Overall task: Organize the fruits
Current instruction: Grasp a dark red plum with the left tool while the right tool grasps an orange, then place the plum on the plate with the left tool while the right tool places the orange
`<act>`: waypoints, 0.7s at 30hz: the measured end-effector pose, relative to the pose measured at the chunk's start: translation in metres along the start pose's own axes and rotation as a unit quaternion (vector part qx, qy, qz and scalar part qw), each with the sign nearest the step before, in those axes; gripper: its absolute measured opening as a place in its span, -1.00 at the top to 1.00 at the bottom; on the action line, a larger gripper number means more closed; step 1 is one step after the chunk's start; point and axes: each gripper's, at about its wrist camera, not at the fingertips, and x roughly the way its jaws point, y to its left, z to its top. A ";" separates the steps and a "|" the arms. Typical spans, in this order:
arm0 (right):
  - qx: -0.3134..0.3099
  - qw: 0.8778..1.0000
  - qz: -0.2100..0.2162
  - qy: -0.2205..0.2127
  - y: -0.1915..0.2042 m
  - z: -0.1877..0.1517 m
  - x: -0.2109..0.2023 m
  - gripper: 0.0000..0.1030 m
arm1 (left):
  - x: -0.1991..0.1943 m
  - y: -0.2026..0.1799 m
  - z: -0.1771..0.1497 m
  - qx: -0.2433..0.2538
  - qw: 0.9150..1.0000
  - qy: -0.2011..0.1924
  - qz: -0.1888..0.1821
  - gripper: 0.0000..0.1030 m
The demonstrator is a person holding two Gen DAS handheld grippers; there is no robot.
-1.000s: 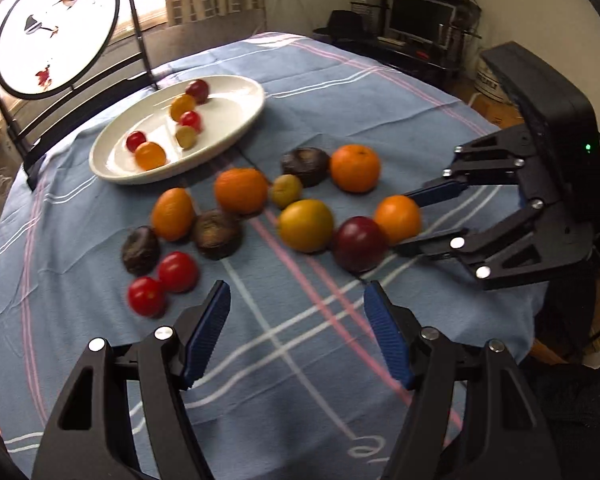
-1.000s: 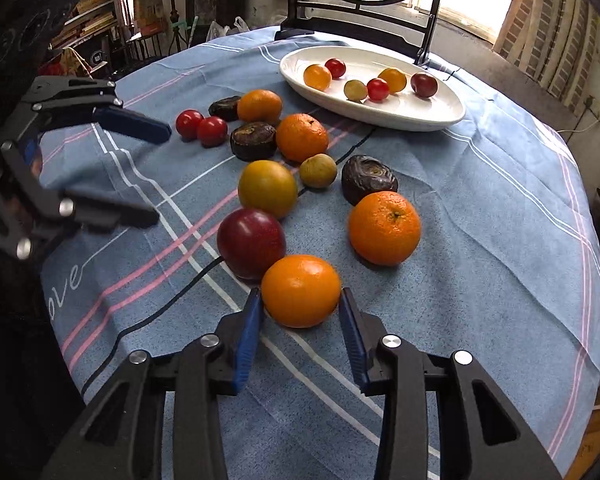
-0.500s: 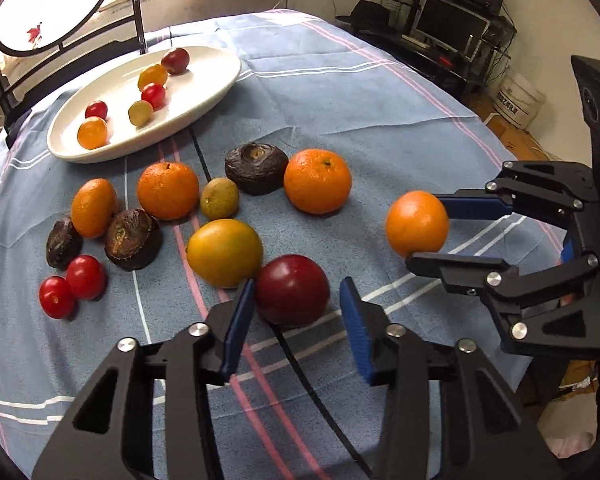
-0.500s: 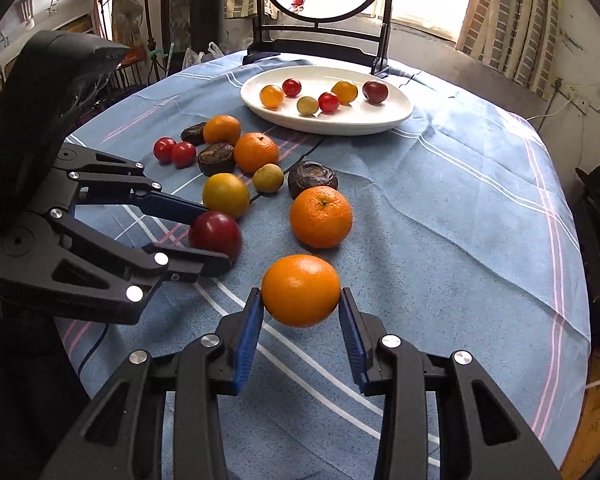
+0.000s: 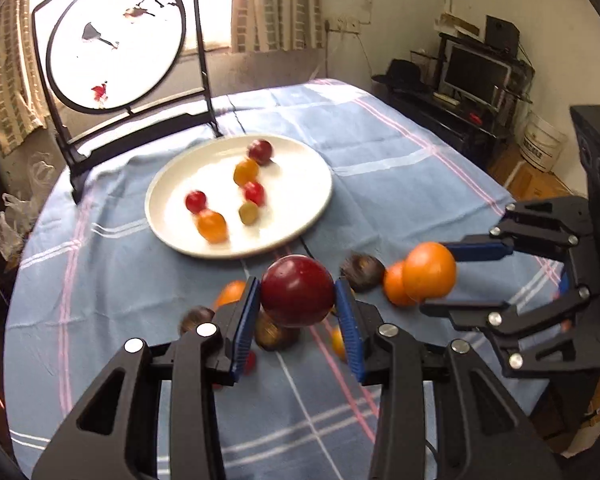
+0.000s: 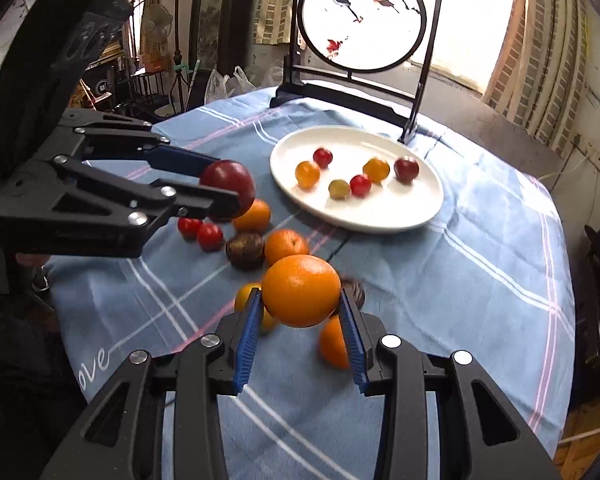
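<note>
My left gripper (image 5: 297, 312) is clamped on a dark red fruit (image 5: 297, 290), held clear above the tablecloth (image 5: 380, 168). My right gripper (image 6: 302, 322) is clamped on an orange (image 6: 301, 290), likewise lifted. Beneath both, I see loose fruit on the cloth: a second orange (image 6: 286, 245), a dark wrinkled fruit (image 6: 245, 251) and two small red tomatoes (image 6: 201, 232). Beyond them lies the white plate (image 6: 416, 216), carrying six small fruits. Behind it stands a round screen on a black stand (image 6: 362, 20).
</note>
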 end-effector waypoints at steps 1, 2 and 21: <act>-0.004 1.000 -0.005 -0.010 -0.001 0.014 -0.001 0.25 | 0.000 0.009 0.012 -0.003 1.000 -0.008 0.010 0.27; -0.007 1.000 -0.013 -0.021 -0.003 0.029 -0.001 0.25 | 0.001 0.018 0.023 -0.009 1.000 -0.018 0.022 0.27; 0.122 0.991 -0.048 0.018 -0.098 0.122 0.136 0.24 | 0.132 0.084 0.092 -0.021 0.995 0.008 0.098 0.26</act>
